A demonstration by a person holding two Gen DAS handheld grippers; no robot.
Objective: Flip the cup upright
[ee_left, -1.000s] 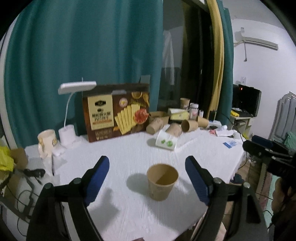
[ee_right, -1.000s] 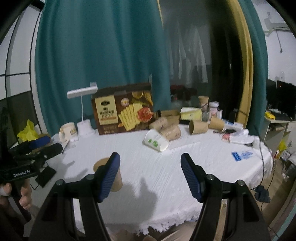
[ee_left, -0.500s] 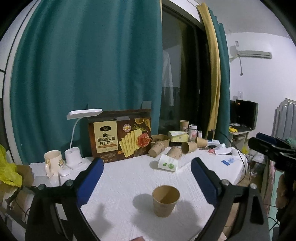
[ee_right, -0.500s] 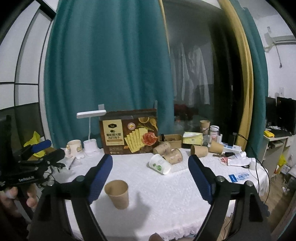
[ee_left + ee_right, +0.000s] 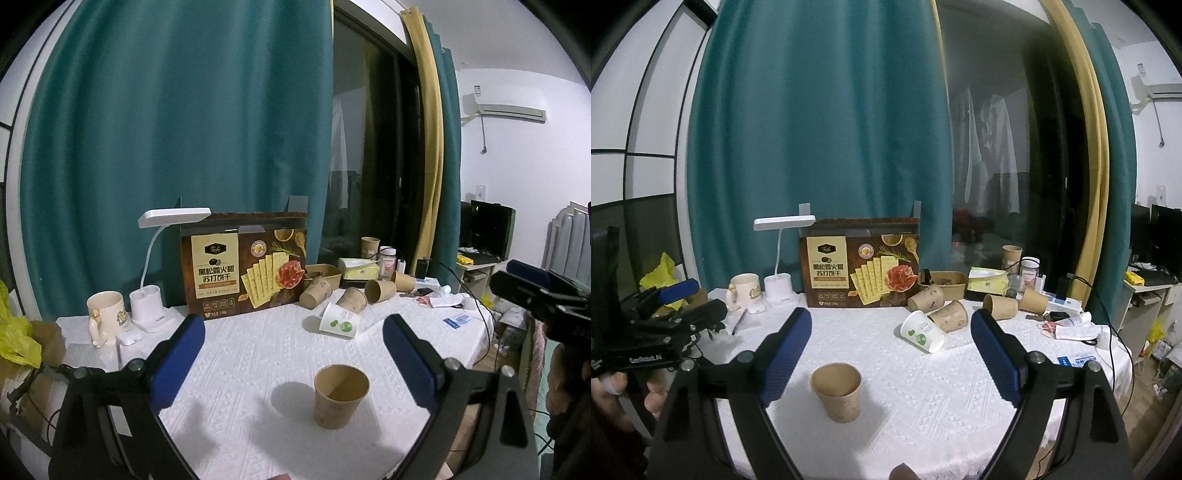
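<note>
A brown paper cup (image 5: 340, 397) (image 5: 837, 391) stands upright, mouth up, on the white tablecloth (image 5: 251, 369) near the front of the table. My left gripper (image 5: 293, 328) is open, its blue pads (image 5: 177, 362) wide apart; its jaws have just been opening. The cup stands ahead of it and lower, touching neither pad. My right gripper (image 5: 890, 319) is open too, its jaws just opened wide, with the cup ahead near its left finger (image 5: 783, 354) and apart from it. Each gripper shows at the edge of the other's view.
At the back stand a cracker box (image 5: 245, 273), a white desk lamp (image 5: 151, 306) and a mug (image 5: 105, 314). Several paper cups (image 5: 960, 306) lie on their sides at the back right, one white with green dots (image 5: 921, 332). The table's front edge is close.
Both grippers have opened wider and drawn back and up from the cup, which looks smaller now. In the right wrist view the cup has come out from behind the left finger.
</note>
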